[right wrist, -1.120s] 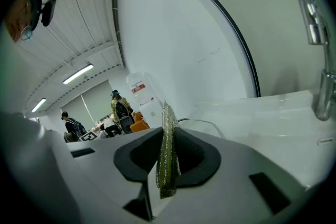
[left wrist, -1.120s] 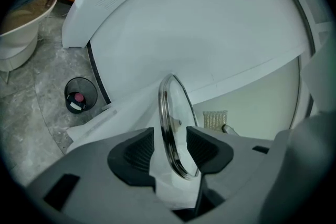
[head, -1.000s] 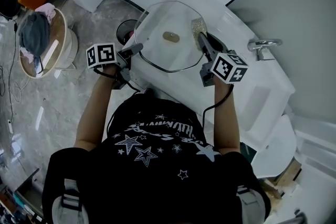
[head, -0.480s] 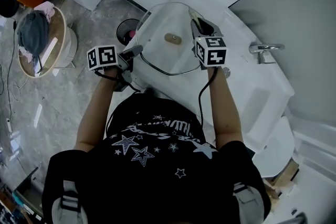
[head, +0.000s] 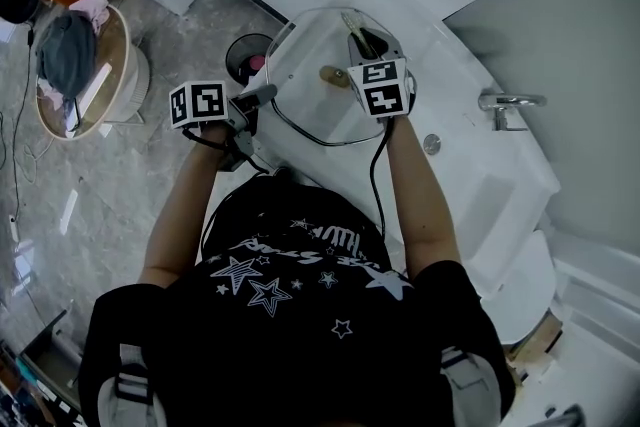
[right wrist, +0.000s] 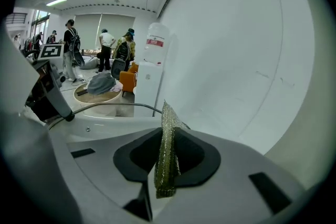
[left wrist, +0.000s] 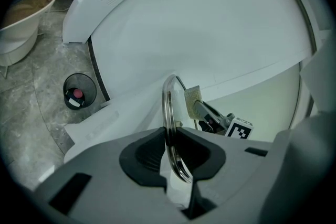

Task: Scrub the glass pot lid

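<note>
Upper centre of head view: left gripper (left wrist: 171, 139) jaws closing on glass pot lid (head: 305, 110) rim, right gripper (right wrist: 167, 150) pinching scouring pad (right wrist: 168, 119).

The glass pot lid (head: 300, 90) is showing clear, its rim (left wrist: 169, 107) gleaming silver and its knob (head: 332, 74) showing tan. The left gripper (left wrist: 170, 134) is closing black-padded fingers (left wrist: 144, 157), set in grey shells, on that rim. The right gripper (right wrist: 167, 147) is showing the same grey and black, pinching a scouring cloth (right wrist: 167, 160) that is glittering olive-gold in a fine woven mesh. The marker cubes (head: 196, 103) are wearing black-and-white square patterns. The bench (head: 490, 195) is showing plain white. The person's shirt (head: 290, 285) is showing black with white stars and lettering. The floor (head: 110, 185) is showing grey marbling, and the bin (left wrist: 79, 93) is looking black.
</note>
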### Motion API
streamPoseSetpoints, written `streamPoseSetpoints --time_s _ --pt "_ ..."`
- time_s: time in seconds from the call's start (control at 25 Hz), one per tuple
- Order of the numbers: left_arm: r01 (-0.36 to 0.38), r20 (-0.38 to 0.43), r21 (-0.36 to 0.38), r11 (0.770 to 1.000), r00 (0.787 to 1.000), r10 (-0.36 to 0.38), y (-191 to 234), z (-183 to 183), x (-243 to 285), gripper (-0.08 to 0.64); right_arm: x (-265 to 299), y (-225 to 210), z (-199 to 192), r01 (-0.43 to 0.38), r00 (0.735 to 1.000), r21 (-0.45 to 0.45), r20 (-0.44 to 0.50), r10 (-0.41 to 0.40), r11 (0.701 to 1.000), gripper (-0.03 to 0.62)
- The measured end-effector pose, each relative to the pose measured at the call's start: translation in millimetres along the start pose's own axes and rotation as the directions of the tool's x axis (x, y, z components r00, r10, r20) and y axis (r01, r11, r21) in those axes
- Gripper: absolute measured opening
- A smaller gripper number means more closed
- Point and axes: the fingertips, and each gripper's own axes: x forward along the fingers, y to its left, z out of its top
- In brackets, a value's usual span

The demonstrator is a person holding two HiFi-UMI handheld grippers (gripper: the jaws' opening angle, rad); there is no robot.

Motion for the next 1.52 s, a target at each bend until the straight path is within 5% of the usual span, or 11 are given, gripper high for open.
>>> streamPoseSetpoints --time_s 0.4,0.84,1.28,1.52 --pt "0.018 -0.018 -0.019 1.0 1.0 -0.019 -2 -3 2 0.071 19 28 4 -0.132 0.991 0.045 0.003 0.132 0.99 0.072" --pt "0.016 -0.022 -0.022 1.0 1.0 -0.017 -3 -5 1 0.071 24 81 20 -0.321 0.947 -0.02 0.019 0.321 0.947 0.074" --pt "0.027 -0.016 -0.03 0.999 0.999 -0.028 -4 -4 1 0.071 8 118 28 -0.504 0.861 -0.026 0.053 0.505 0.863 0.074" --pt "0.037 -0.008 -0.044 0.998 0.999 -0.038 -3 -4 2 0.071 -10 137 24 -0.619 0.783 -0.026 0.053 0.62 0.785 0.074"
